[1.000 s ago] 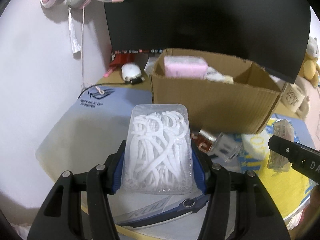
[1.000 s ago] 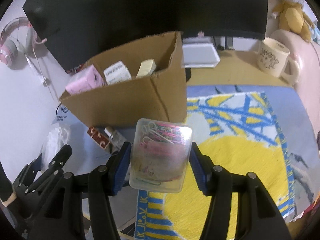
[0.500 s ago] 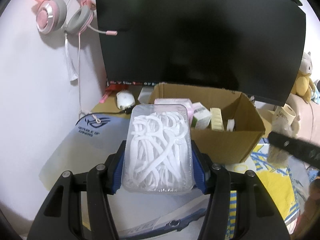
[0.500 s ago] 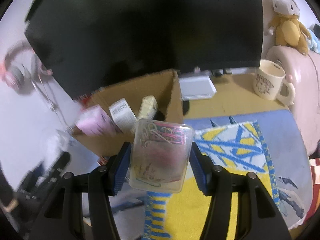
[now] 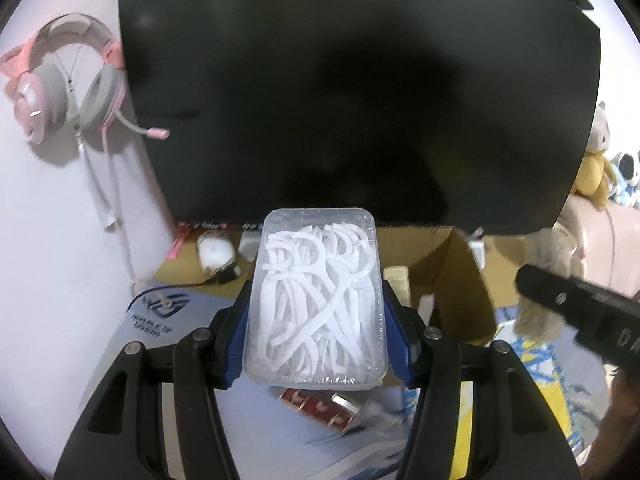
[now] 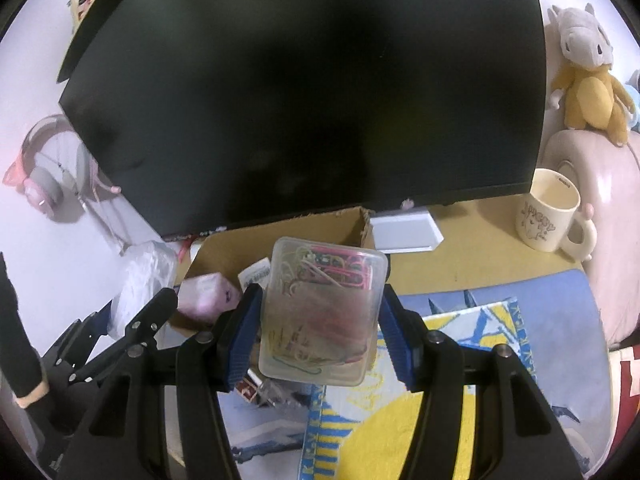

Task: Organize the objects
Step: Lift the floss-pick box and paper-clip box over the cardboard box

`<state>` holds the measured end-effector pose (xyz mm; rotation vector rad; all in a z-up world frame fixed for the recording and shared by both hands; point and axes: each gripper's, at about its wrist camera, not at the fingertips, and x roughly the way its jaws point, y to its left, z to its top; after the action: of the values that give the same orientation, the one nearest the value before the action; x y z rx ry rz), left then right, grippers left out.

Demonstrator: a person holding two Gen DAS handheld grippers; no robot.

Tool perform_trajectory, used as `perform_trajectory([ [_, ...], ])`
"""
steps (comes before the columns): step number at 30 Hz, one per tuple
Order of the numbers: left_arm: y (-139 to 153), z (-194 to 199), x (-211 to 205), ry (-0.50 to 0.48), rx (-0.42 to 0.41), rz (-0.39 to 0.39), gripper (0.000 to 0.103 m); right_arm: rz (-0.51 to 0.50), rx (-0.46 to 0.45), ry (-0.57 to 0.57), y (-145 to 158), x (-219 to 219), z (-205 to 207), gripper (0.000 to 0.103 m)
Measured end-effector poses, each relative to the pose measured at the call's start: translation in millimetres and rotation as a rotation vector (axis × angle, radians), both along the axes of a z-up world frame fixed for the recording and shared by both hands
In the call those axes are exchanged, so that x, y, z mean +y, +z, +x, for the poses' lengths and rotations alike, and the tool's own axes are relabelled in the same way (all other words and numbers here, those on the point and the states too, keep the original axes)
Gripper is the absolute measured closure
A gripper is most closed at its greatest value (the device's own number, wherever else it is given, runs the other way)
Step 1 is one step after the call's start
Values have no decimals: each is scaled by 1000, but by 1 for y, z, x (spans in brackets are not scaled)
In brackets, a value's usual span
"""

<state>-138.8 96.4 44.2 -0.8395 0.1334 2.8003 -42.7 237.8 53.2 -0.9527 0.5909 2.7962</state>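
My left gripper (image 5: 316, 320) is shut on a clear plastic box of white floss picks (image 5: 316, 300), held in the air in front of the cardboard box (image 5: 452, 280). My right gripper (image 6: 320, 320) is shut on a clear box of coloured paper clips (image 6: 324, 308), raised over the near wall of the same cardboard box (image 6: 320, 228). That box holds a pink packet (image 6: 204, 294) and a white labelled carton (image 6: 256, 274). The right gripper's finger (image 5: 576, 312) shows at the right of the left wrist view, and the left gripper (image 6: 132, 332) with its floss box shows at the left of the right wrist view.
A large black monitor (image 5: 360, 92) stands right behind the box. Pink headphones (image 5: 60, 88) hang on the wall at left. A cream mug (image 6: 548, 212) and plush toys (image 6: 588, 72) are at right. A small red-capped item (image 5: 320, 408) lies on the blue and yellow desk mat (image 6: 460, 400).
Both grippers have risen with their boxes still held. The cardboard box has dropped lower in both views and its inside now shows from above.
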Motion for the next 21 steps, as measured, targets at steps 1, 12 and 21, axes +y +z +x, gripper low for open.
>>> perform_trajectory([
  [1,2,-2,1,-4,3,8,47,-11,-6,7,-1,1,-4,41],
  [12,-12,-22,9,-26,12,22,47,-40,37,6,-3,13,-24,41],
  [21,-31,-32,27,-81,-5,-15,47,-60,26,-17,-18,22,-43,41],
])
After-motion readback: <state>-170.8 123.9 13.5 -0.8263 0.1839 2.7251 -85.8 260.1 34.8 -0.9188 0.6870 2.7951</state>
